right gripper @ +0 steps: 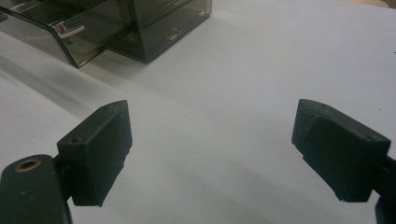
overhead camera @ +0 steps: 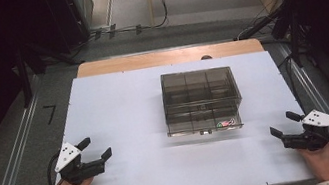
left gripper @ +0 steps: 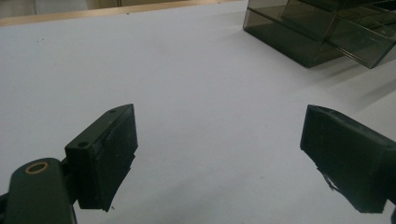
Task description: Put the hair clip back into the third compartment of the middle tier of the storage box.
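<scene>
A smoky clear plastic drawer box (overhead camera: 201,98) stands in the middle of the white table (overhead camera: 120,110), with its lowest drawer (overhead camera: 206,127) pulled out a little toward me. Something small and red-green lies in that drawer at its right end (overhead camera: 225,123). My left gripper (overhead camera: 95,148) rests near the table's front left corner, open, nothing between its jaws. My right gripper (overhead camera: 284,123) sits near the front right corner, open and empty too. The box shows at the upper right in the left gripper view (left gripper: 322,32) and at the upper left in the right gripper view (right gripper: 116,28).
The table's wooden far edge (overhead camera: 169,57) shows beyond the white surface. Cables (overhead camera: 141,25) and dark stands sit on the floor behind and beside the table. Bare white surface lies between each gripper and the box.
</scene>
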Demonstrator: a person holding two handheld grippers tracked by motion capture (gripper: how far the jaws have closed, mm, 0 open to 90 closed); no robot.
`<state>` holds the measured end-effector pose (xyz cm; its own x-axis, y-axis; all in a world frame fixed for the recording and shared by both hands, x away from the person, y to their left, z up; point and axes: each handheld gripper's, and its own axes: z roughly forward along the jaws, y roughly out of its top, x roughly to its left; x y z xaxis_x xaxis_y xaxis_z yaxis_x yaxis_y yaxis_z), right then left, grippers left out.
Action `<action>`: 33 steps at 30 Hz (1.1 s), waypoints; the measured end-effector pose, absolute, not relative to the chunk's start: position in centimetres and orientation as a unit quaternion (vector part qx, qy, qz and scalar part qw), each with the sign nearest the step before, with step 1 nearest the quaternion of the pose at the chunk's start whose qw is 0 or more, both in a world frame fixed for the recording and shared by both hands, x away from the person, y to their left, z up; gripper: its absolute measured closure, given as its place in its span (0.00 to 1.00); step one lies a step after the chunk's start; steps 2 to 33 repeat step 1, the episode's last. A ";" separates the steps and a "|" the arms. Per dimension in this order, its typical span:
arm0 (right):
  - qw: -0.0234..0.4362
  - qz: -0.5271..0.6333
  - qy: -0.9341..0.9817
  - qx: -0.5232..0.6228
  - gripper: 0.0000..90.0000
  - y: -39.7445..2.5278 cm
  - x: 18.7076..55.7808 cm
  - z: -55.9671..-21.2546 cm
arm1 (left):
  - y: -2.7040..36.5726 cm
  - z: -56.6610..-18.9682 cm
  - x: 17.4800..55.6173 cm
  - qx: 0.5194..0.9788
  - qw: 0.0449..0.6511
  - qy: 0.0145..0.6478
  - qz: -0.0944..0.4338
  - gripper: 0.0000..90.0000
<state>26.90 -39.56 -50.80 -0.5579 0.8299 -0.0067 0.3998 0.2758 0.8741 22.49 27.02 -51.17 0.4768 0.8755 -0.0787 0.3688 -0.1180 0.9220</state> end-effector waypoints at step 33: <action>0.241 0.447 0.761 0.403 0.12 -39.6 26.9 -50.8 | 27.0 -51.2 22.5 0.703 0.495 0.443 0.256 0.13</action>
